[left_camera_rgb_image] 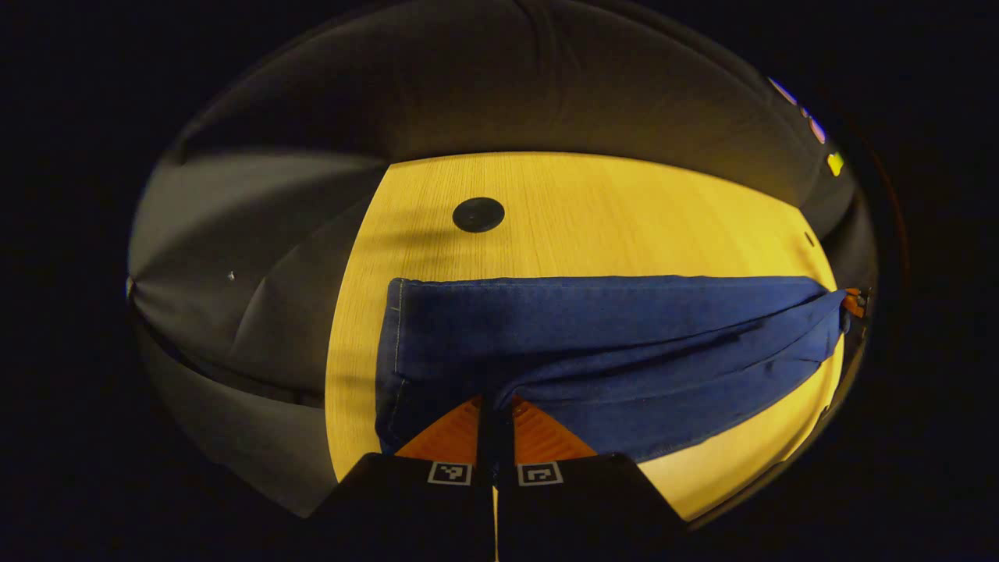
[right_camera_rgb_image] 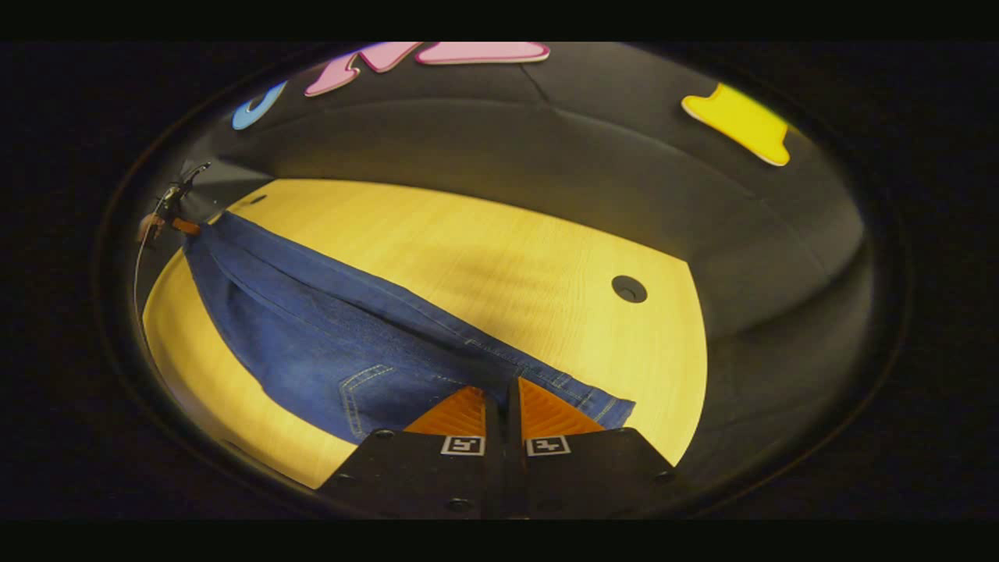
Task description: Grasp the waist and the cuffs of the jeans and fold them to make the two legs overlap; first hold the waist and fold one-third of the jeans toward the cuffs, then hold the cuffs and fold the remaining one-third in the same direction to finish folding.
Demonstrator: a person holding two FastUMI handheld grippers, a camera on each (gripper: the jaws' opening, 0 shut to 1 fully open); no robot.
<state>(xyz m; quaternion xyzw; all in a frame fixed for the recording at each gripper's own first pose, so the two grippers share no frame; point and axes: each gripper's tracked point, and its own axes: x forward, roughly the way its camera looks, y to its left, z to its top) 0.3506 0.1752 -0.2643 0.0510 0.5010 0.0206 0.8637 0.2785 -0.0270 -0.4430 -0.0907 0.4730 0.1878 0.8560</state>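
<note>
The jeans (left_camera_rgb_image: 593,343) lay lengthwise across the yellow wooden counter (left_camera_rgb_image: 624,211), stretched between the two hand-held grippers. In the left gripper view the left hand-held gripper (left_camera_rgb_image: 495,425) had its fingers nearly together w/ denim between them at the near edge of the cuff end; the hemmed cuff edge ran up the left of that view. Judged as clamped on the jeans, tho the contact itself was partly hidden by the fingers. The right hand-held gripper (right_camera_rgb_image: 502,410) likewise sat w/ fingers drawn close at the waist end, waistband stitching and a back pocket (right_camera_rgb_image: 367,398) just beside it; again read as gripping the jeans.

Far off in the right gripper view, the other gripper showed small at the cuff end, touching the fabric. A dark round cap (left_camera_rgb_image: 478,214) sat in the counter beyond the jeans, well apart from them.

Progress, as a judgement: only one leg-width of denim showed, w/ a long fold line along the length, so the leg-over-leg fold looked done or about done. The near edge seemed slightly lifted, cloth sagging btwn the grips, so it may not have been laid flat yet. Left to do: fold waist third toward the cuffs, then cuff third the same way. Roughly a third thru, no more.
</note>
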